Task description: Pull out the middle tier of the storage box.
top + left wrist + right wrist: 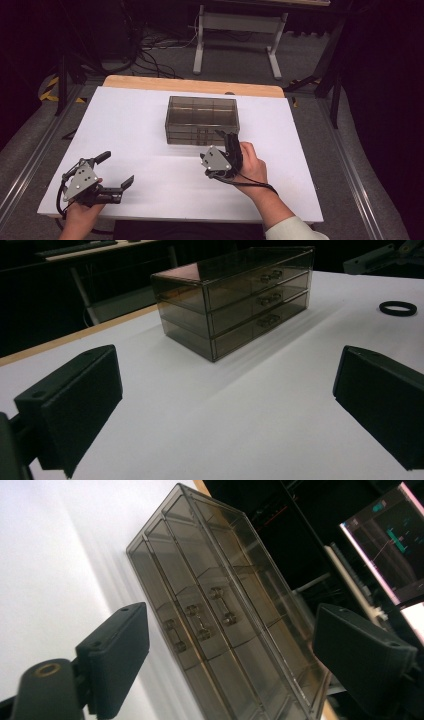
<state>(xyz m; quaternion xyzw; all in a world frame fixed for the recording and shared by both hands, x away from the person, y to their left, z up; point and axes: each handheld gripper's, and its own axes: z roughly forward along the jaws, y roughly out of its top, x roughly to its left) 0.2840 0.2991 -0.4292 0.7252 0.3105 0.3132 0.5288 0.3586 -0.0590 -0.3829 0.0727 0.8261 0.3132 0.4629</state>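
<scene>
1. Sitting at the centre of the high view, slightly toward the upper part of the white table point(125, 125): a smoky see-through drawer box point(202, 120) with three stacked drawers, all looking pushed in.
2. Hovering low right of centre in that view, just below the box's front face: the right gripper point(231, 141), held in a hand point(252, 162), jaws pointing up-frame at the drawers and not touching them.
3. Looking along the right gripper point(232, 652) in its own view: jaws spread wide, nothing between them, the drawer box point(220, 625) tilted across the middle of the frame, its three small handles point(200, 622) lined up in the gap.
4. Resting at the lower left of the high view, well apart from the box: the left gripper point(116, 171), gripped by the other hand point(80, 215), jaws pointing toward the right of the frame.
5. Peering through the left gripper point(227, 405) in its view: jaws wide apart and empty, bare white table point(200, 430) between them, the drawer box point(235, 300) standing upper centre.
6. Lying at the upper right of that same view, apart from the box: a small black ring point(397, 308) flat on the table.
</scene>
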